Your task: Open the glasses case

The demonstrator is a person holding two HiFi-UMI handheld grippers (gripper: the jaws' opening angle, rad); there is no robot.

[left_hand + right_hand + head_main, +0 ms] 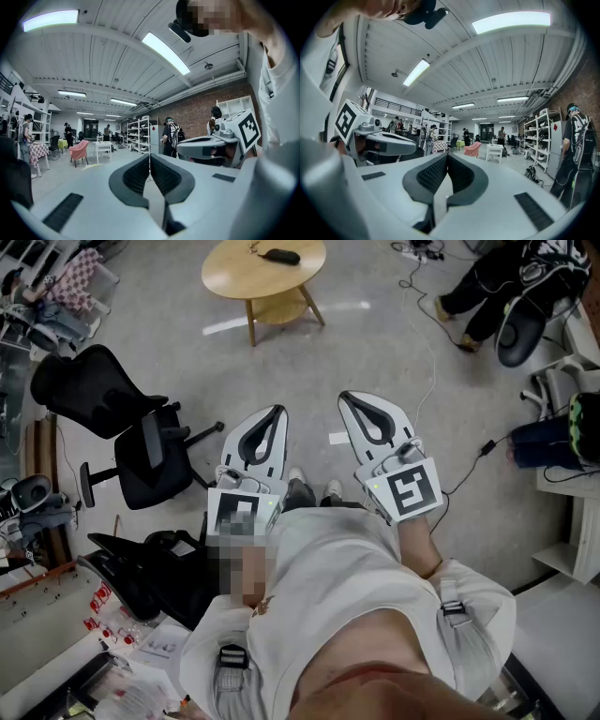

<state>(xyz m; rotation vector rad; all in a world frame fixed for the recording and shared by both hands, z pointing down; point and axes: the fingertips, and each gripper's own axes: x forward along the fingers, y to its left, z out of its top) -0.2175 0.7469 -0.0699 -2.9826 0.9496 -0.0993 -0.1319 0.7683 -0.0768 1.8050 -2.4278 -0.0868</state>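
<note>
We hold both grippers level in the middle of the head view, well apart from the task's thing. The left gripper [278,412] has its jaws pressed together with nothing between them; in its own view the ribbed pads meet along a thin line. The right gripper [345,397] is closed the same way and is just as empty. The two sit side by side, tips toward the top of the frame, and our shoes [332,489] show in the gap between them.

The glasses case [281,256] lies at the top centre of the head view, on a round wooden surface [234,282] with splayed legs. It is a dark oblong thing lying flat. Its long axis runs nearly left to right across the frame, the right end a touch lower. We cannot tell from here which side its hinge is on. A small thing just to its left is too small to name.

Black office chairs [103,390] stand at the left of the frame. A cable [433,352] trails over the grey floor [375,343] at the upper right, near a seated person [487,287].
</note>
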